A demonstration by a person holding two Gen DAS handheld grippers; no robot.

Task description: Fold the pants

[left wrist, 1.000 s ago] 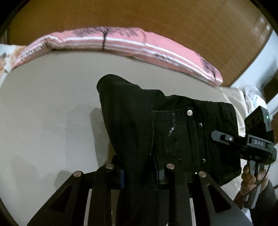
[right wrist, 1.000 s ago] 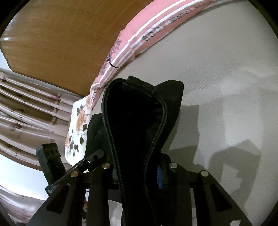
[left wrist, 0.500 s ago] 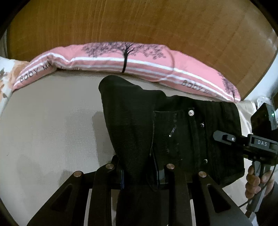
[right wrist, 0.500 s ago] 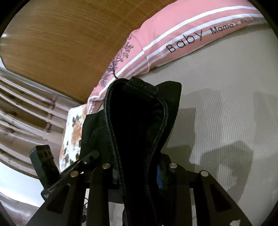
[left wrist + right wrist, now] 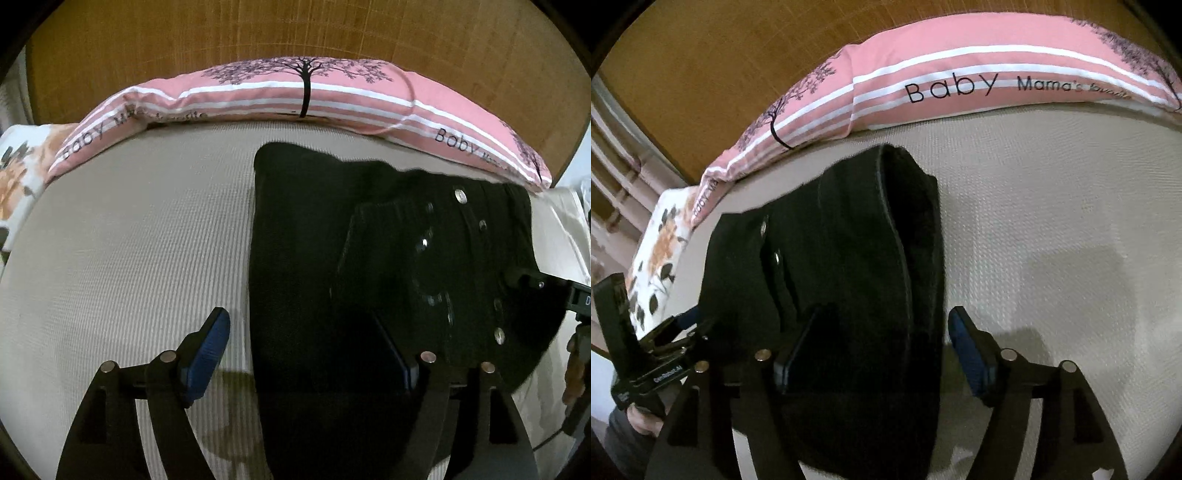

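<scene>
Nearest the left wrist camera, the left gripper (image 5: 306, 354) is seen with its jaws opening. Its blue ribbed left pad (image 5: 205, 356) stands clear over the mattress, and the other pad is partly lost in dark cloth. The folded black denim pants with metal buttons (image 5: 388, 266) lie between the jaws, no longer pinched.

In the right wrist view, the right gripper (image 5: 882, 354) is likewise opening. Cloth sits between its pads, and the blue right pad (image 5: 971, 354) is apart from the fabric edge.

Step in hand, as judged: release of the fold. It is best done by letting both pairs of jaws clear the cloth fully before any withdrawal, so that no layer is dragged and the fold is not pulled askew. A straight retreat along the fingers is advised, since a caught seam or button could lift the top layer.

The pants are set on the beige ribbed mattress cover (image 5: 129, 240), the waistband end toward the right gripper's side.

Further off, a long pink striped pillow printed with a tree and "Baby" lettering (image 5: 303, 99) lies along the mattress edge, against a brown wooden headboard (image 5: 295, 33). A white floral cushion (image 5: 661, 254) is beside it.

Containers: none are seen.
</scene>
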